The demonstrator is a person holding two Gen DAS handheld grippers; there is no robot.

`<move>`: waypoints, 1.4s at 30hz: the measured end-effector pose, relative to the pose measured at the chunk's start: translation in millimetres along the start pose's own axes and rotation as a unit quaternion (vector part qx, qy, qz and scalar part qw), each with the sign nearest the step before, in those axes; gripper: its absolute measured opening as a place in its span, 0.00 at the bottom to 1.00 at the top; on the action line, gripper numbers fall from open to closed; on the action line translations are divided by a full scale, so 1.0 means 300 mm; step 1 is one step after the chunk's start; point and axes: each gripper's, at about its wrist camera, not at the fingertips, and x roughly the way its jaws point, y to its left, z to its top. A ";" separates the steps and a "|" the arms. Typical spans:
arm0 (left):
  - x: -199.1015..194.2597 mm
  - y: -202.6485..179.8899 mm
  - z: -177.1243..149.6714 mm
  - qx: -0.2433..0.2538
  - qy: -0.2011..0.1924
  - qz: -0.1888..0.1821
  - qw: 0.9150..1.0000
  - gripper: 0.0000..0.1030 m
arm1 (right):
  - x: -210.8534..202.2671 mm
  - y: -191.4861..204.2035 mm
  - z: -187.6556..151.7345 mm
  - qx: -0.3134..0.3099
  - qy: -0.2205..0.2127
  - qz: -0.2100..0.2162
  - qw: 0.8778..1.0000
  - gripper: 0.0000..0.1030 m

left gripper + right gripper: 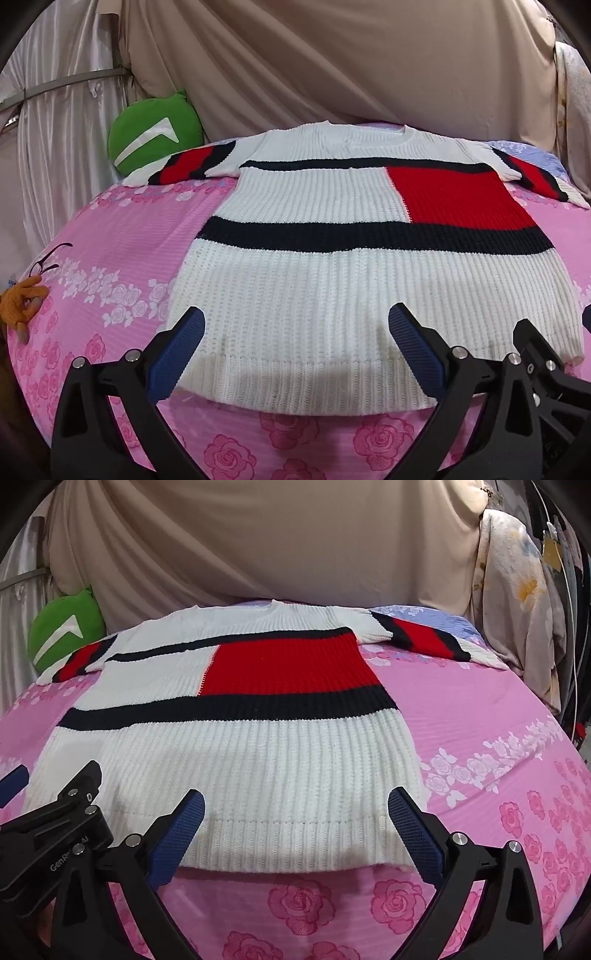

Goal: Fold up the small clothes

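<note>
On the pink bedsheet [110, 229], white knitted sweater [332, 295] spread flat, sleeves out. Left gripper [295, 332] and right gripper [295, 812] gaping wide over the hem, gripping nothing.

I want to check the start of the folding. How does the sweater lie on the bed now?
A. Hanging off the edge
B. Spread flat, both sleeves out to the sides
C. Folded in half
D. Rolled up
B: the sweater lies flat on the pink bedsheet, one sleeve stretched out to each side.

Pink bedspread [110, 229] bears sweater [303, 295] (spread flat), glasses [46, 258].
</note>
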 end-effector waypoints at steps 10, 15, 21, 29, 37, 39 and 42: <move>0.019 0.026 -0.006 -0.013 0.010 -0.011 1.000 0.95 | -0.042 0.100 -0.039 -0.058 -0.014 -0.036 0.998 0.94; 0.020 0.032 -0.003 -0.021 0.012 -0.013 1.000 0.95 | -0.039 0.028 -0.030 -0.018 -0.011 -0.020 1.000 0.93; 0.029 0.025 -0.002 -0.017 0.018 -0.017 1.000 0.95 | -0.025 0.028 -0.008 -0.027 -0.006 -0.016 0.999 0.92; 0.033 0.012 -0.005 -0.011 0.023 -0.014 1.000 0.95 | 0.002 0.025 0.001 -0.024 0.010 0.001 1.000 0.87; 0.034 0.008 -0.006 -0.004 0.023 -0.009 1.000 0.95 | 0.001 0.025 0.004 -0.024 0.011 0.000 1.000 0.86; 0.034 0.007 -0.006 -0.004 0.022 -0.009 1.000 0.95 | 0.002 0.025 0.002 -0.024 0.012 0.002 1.000 0.86; 0.034 0.008 -0.006 -0.003 0.022 -0.008 1.000 0.95 | 0.005 0.023 0.000 -0.022 0.015 0.005 1.000 0.86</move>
